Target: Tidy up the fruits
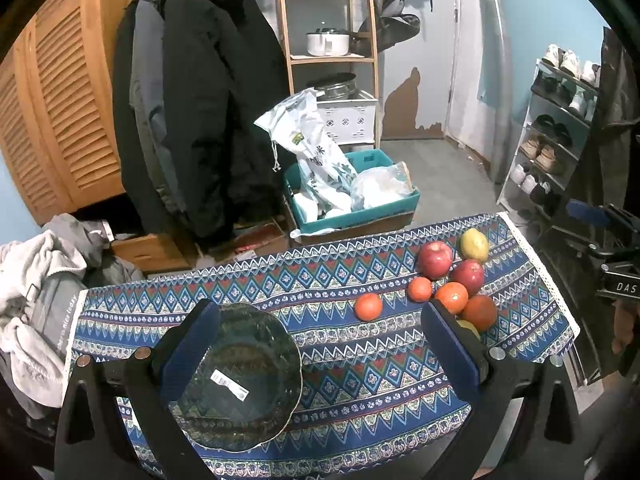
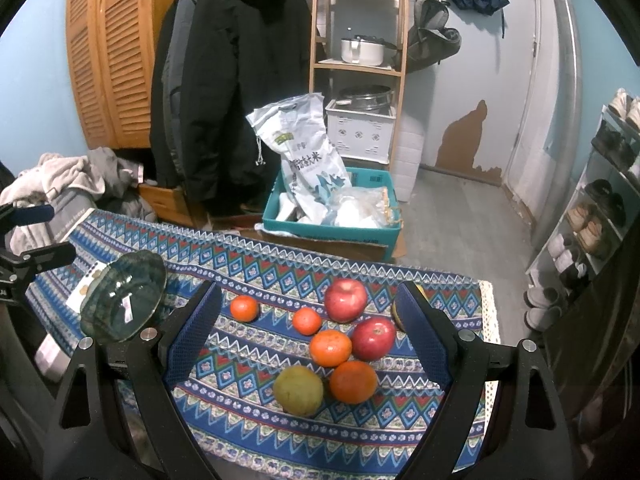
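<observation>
Both tongs were spread wide with nothing between the fingers: the left gripper (image 1: 320, 344) hung over the glass bowl (image 1: 240, 376) at the left end of the patterned cloth (image 1: 340, 412), and the right gripper (image 2: 308, 344) hung over the fruit pile at the right end. The fruit sat loose on the cloth, none in the bowl yet: two apples (image 2: 346, 301), four oranges (image 2: 330, 348), a greenish pear (image 2: 298, 390), and another yellow fruit (image 1: 474, 245) partly hidden by the right finger in the right view. Risks as judged: round fruit touching each other, so closing on one could nudge neighbours toward the lace edge (image 2: 491, 320) and off. The bowl was glass and light-looking and might slide or tip if bumped. The cloth could bunch under a push.
</observation>
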A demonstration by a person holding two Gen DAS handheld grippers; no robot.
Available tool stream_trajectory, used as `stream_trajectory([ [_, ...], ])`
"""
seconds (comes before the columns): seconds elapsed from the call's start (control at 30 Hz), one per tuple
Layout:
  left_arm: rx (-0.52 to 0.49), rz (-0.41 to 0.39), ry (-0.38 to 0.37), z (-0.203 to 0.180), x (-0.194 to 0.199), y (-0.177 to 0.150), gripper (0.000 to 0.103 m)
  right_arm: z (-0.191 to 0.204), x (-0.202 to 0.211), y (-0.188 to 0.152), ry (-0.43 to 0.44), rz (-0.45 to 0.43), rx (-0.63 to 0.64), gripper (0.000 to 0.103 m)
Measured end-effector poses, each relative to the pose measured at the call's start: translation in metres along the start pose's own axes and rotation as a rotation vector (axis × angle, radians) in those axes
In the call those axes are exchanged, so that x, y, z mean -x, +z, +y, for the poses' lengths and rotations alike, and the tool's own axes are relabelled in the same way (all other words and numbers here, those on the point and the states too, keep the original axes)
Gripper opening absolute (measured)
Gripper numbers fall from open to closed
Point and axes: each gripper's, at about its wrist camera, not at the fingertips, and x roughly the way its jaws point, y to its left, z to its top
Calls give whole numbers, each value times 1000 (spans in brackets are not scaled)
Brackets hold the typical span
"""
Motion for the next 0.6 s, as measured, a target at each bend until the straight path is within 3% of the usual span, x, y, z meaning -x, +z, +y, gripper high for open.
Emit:
stream_trajectory([
  [0.6, -1, 5, -5, -5, -1, -2, 102, 8, 3, -4, 2, 2, -2, 87],
])
